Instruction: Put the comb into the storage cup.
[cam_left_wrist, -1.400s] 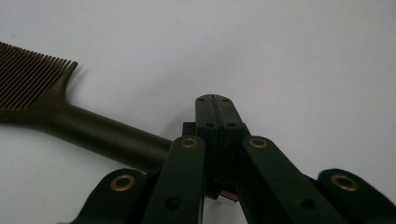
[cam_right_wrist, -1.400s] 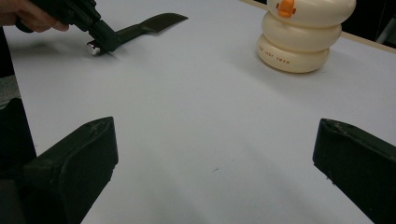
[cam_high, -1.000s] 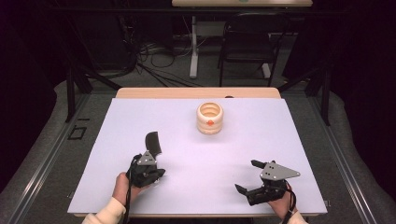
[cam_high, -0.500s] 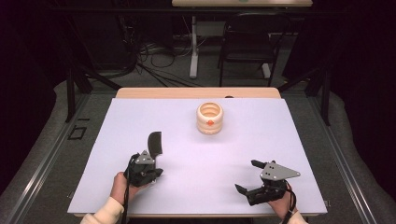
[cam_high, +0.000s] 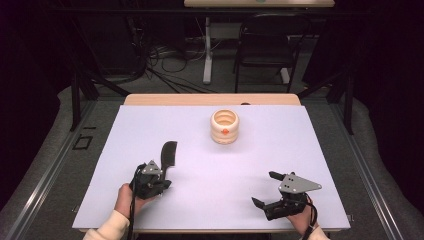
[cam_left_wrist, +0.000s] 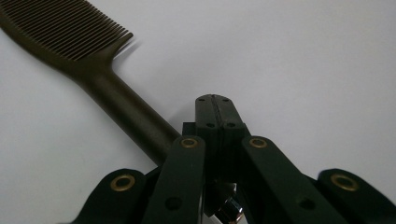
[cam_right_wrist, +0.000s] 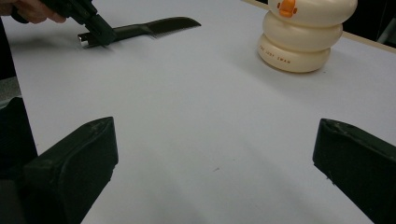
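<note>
Resting beside comb (cam_left_wrist: 100, 88), left claw (cam_left_wrist: 215, 105) closed empty | right claw (cam_right_wrist: 212, 158) open | pot (cam_right_wrist: 299, 35) lettering legible

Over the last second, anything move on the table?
Barely. The left gripper slid slightly toward the person, jaws pressed together beside the dark comb, whose handle lies along them; a grip can't be confirmed. The comb, right gripper with jaws wide apart, and cream holder stayed put.
</note>
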